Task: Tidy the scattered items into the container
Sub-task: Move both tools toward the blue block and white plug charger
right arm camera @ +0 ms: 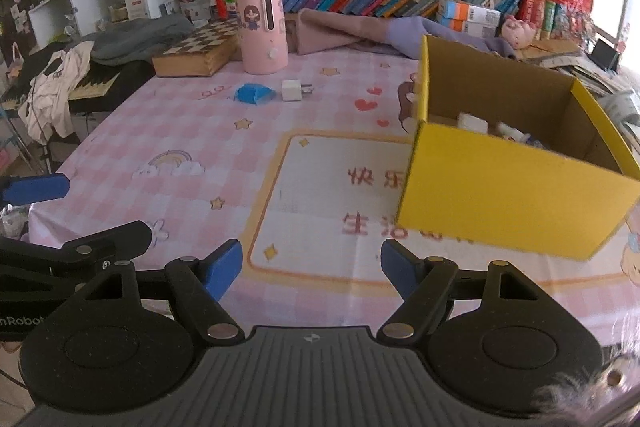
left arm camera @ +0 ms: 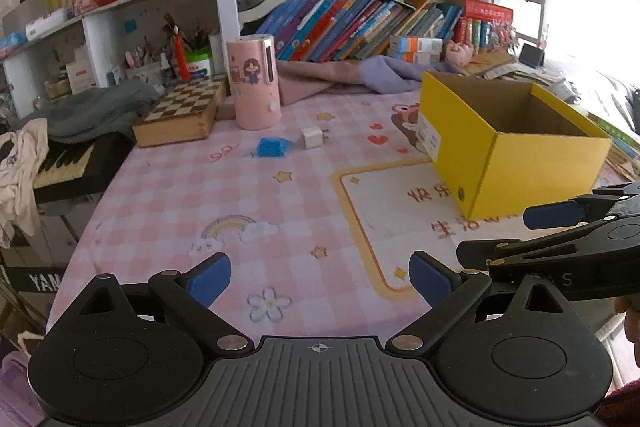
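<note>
Left wrist view:
- Your left gripper [left arm camera: 320, 277] hung over the near part of the pink checked tablecloth [left arm camera: 168, 195]; its blue pads stood apart with nothing between them.
- Your right gripper [left arm camera: 536, 227] came in from the right edge, seen side-on; one blue pad showed, jaws apart.
- The yellow cardboard box [left arm camera: 532, 167] stood open on the right, its inside walls bare from this angle.
- A white plug adapter [left arm camera: 313, 138] lay far on the cloth, well left of the box, with a blue object [left arm camera: 271, 147] just beside it on the left.
- A pink cylindrical container [left arm camera: 256, 83] stood upright beyond them; a chessboard case [left arm camera: 180, 113] lay to its left.
- Books [left arm camera: 360, 27] lined the far shelf.

Right wrist view:
- Your right gripper [right arm camera: 311, 269] held its pads apart over the cloth, empty.
- A pad of your left gripper [right arm camera: 36, 188] showed at the left edge.
- The yellow cardboard box [right arm camera: 516, 203] sat near on the right; white items [right arm camera: 474, 125] lay inside on its floor, too blurred to name.
- The white plug adapter [right arm camera: 292, 91] and the blue object [right arm camera: 252, 94] lay side by side on the far cloth, left of the box.
</note>
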Motion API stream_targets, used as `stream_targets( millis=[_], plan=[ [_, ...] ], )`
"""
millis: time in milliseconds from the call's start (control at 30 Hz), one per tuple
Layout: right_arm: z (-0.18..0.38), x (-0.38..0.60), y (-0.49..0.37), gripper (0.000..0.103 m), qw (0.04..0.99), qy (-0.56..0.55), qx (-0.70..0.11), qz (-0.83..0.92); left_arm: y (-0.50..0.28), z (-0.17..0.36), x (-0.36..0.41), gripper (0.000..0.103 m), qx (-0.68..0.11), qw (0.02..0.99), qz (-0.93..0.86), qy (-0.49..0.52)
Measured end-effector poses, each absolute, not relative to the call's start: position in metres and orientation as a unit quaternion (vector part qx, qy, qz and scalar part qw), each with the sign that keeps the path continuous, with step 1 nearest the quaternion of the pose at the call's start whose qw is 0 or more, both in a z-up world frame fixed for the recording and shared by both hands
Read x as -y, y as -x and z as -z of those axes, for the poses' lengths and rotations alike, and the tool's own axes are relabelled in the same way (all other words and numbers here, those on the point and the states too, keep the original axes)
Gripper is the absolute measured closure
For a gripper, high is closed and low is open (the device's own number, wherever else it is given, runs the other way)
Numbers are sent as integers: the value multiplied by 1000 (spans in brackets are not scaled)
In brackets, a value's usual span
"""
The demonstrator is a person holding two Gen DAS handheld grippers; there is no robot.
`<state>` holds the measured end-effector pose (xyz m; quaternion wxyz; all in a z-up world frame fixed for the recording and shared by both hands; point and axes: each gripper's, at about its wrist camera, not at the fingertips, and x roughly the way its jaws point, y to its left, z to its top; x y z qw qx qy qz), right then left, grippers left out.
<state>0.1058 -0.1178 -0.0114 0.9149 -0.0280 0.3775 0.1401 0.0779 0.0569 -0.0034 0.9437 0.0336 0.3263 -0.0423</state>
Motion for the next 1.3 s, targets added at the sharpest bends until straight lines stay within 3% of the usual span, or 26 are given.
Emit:
stream_targets(
  millis=[733, 1300],
  plan=[
    [12, 83, -232, 28, 910, 48, -366, -191, -187, -2, -92, 5, -325, 945, -15, -32],
    [22, 36, -337, 37, 913, 61, -361, -181, -276, 30, -98, 6, -330, 942, 10, -66]
  ],
)
